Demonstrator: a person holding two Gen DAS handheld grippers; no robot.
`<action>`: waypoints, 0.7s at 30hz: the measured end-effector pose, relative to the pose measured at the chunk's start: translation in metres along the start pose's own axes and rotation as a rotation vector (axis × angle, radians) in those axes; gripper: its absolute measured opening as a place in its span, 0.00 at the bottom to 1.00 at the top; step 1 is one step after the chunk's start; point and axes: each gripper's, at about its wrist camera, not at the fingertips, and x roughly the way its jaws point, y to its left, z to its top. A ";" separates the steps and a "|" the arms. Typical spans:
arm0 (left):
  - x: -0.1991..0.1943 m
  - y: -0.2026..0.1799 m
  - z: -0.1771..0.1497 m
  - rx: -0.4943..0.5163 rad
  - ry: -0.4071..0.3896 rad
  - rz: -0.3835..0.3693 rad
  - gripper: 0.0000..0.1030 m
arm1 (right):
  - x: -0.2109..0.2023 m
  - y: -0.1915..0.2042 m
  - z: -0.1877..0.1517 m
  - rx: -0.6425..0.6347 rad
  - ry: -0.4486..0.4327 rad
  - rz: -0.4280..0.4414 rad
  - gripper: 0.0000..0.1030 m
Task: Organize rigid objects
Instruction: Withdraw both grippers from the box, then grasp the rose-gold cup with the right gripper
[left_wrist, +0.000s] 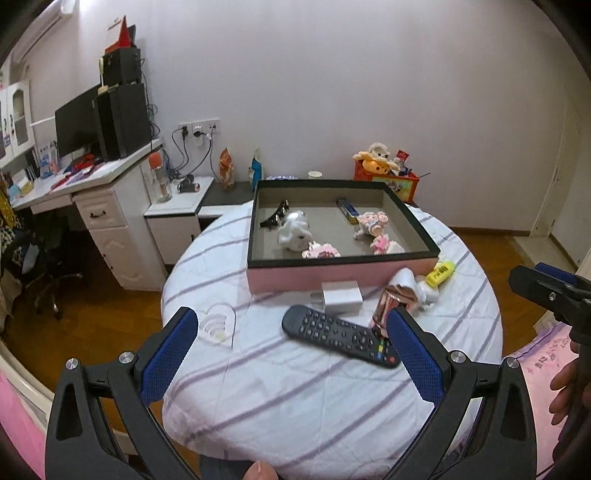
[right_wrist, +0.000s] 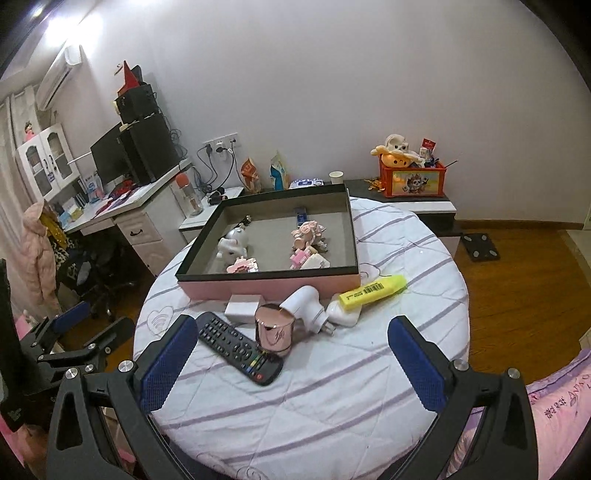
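A pink box with a black rim (left_wrist: 343, 275) (right_wrist: 269, 286) stands at the back of the round table and holds several small figurines, a black hair clip and a blue bar. In front of it lie a black remote (left_wrist: 340, 336) (right_wrist: 238, 347), a shiny pink cup (left_wrist: 391, 304) (right_wrist: 274, 326), a white cube adapter (left_wrist: 341, 297) (right_wrist: 242, 307), a white plug (right_wrist: 304, 301) and a yellow highlighter (left_wrist: 440, 274) (right_wrist: 373, 291). My left gripper (left_wrist: 291, 325) is open above the remote. My right gripper (right_wrist: 291, 332) is open and empty near the table's front.
The table has a white striped cloth (left_wrist: 295, 398) (right_wrist: 332, 398). A white desk with a monitor (left_wrist: 77, 125) stands at the left. A red toy box (right_wrist: 412, 181) sits on a low cabinet behind. Pink bedding (right_wrist: 554, 406) lies at the right.
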 end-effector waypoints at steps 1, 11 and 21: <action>-0.001 0.001 -0.003 -0.008 0.004 -0.003 1.00 | -0.002 0.002 -0.002 -0.003 -0.001 0.002 1.00; -0.008 -0.002 -0.021 -0.013 0.024 -0.020 1.00 | -0.009 0.006 -0.016 -0.011 0.006 -0.010 1.00; 0.008 -0.003 -0.023 -0.006 0.059 -0.012 1.00 | 0.021 -0.015 -0.033 0.032 0.088 -0.062 1.00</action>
